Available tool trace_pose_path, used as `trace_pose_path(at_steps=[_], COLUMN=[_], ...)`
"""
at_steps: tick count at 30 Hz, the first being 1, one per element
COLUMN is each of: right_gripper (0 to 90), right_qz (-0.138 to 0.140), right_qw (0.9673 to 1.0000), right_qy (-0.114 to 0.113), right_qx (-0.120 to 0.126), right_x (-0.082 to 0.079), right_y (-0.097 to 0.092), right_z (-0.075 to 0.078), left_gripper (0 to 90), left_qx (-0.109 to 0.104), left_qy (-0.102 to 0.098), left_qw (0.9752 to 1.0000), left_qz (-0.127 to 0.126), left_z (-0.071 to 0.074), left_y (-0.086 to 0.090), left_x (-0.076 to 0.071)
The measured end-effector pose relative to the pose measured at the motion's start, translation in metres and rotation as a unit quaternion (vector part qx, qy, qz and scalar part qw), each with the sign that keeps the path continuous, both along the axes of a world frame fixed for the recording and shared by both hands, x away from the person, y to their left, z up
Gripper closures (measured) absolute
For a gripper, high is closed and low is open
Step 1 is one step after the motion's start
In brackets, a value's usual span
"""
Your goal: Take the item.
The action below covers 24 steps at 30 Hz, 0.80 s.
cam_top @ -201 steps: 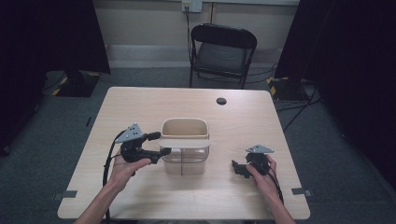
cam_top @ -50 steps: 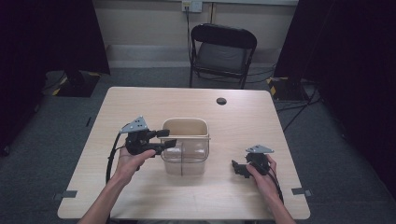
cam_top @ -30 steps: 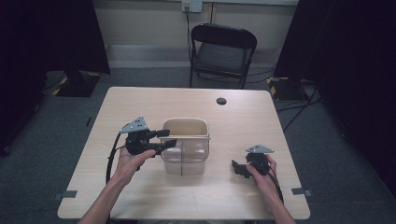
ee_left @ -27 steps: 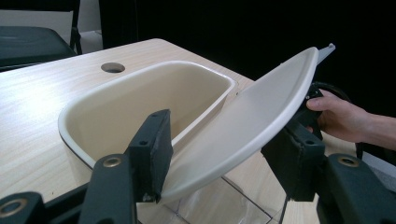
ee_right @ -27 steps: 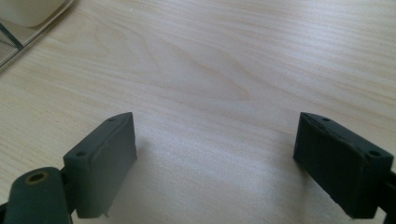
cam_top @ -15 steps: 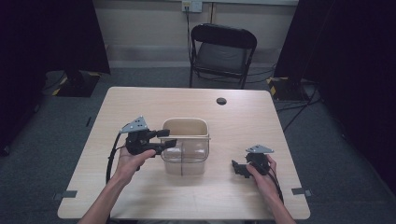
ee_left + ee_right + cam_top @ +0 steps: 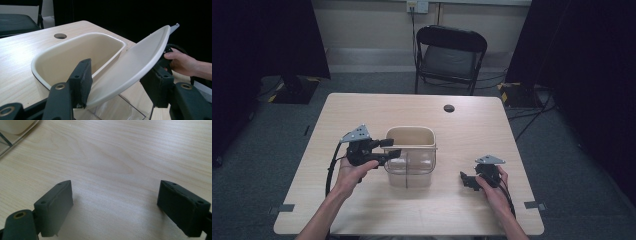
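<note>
Two claws: left claw (image 7: 115,95) at bin (image 7: 409,155) left rim, jaws apart astride raised lid (image 7: 135,67); right claw (image 7: 468,180) apart, idle on tabletop (image 7: 492,125) right of bin.

The left gripper (image 7: 120,87) had its jaws spread either side of the tilted cream lid (image 7: 135,65), above the open container (image 7: 75,53).

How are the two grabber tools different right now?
The left gripper is raised at the bin's rim, jaws either side of its cream lid; the right gripper sits low on the table, away from the bin. The left one's jaws straddle the tilted lid; the right one's jaws are wide open over bare wood. Both are black and hand-held.
</note>
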State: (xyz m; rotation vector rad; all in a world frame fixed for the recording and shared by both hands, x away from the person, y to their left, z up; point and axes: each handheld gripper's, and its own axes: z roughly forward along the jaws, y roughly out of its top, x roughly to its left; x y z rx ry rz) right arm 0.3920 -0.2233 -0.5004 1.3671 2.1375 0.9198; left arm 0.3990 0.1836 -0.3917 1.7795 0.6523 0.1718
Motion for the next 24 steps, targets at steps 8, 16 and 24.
trace_pose_path(at_steps=[8, 16, 24], right_gripper=[12.4, 12.4, 12.4], right_qz=[0.0, 0.0, 0.0], right_qw=[1.0, 1.0, 1.0], right_qy=[0.0, -0.001, 0.0], right_qx=[0.0, 0.0, 0.0], right_x=[0.0, 0.0001, 0.0], right_y=[0.0, -0.0001, 0.0], right_z=[0.0, 0.0, 0.0], left_gripper=[42.9, 43.0, 43.0], left_qx=[-0.002, -0.001, -0.001], left_qy=[0.001, 0.002, 0.0], left_qw=[1.0, 1.0, 1.0], left_qz=[0.0, 0.001, 0.001], left_z=[-0.0001, 0.0002, 0.0002], left_y=[0.0, -0.0001, -0.0004], left_x=[0.0001, 0.0001, 0.0003])
